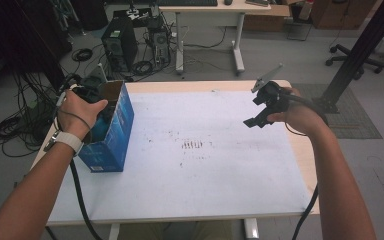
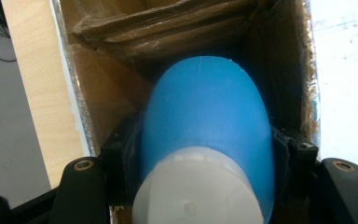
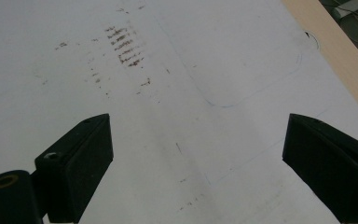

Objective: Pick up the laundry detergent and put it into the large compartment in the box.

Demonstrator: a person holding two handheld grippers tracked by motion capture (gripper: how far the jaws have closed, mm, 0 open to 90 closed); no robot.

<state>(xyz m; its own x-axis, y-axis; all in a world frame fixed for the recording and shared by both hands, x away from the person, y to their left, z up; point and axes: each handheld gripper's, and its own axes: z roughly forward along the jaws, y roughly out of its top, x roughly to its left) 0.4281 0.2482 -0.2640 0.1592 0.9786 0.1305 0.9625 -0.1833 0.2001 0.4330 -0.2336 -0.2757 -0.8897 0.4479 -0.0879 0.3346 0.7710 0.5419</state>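
The left claw (image 2: pixel 200 163) is clenching a blue bottle (image 2: pixel 207 112) inside the cardboard box (image 1: pixel 111 131), ideally keeping it clear of the walls, while the right claw (image 3: pixel 196 163) is hanging released over the table (image 1: pixel 190 170).

Blue box (image 1: pixel 111 135) print: too small and blurred to read.
Worktop (image 1: pixel 215 165) marks: brown smudges, not letters.
Blue bottle (image 2: pixel 207 121): no legible label.

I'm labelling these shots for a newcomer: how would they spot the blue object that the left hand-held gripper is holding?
Start at the white table and find the open blue cardboard box at its left edge. The left hand-held gripper reaches into it, jaws clamped on a smooth, rounded blue bottle with a white cap, the one glossy thing against brown cardboard.
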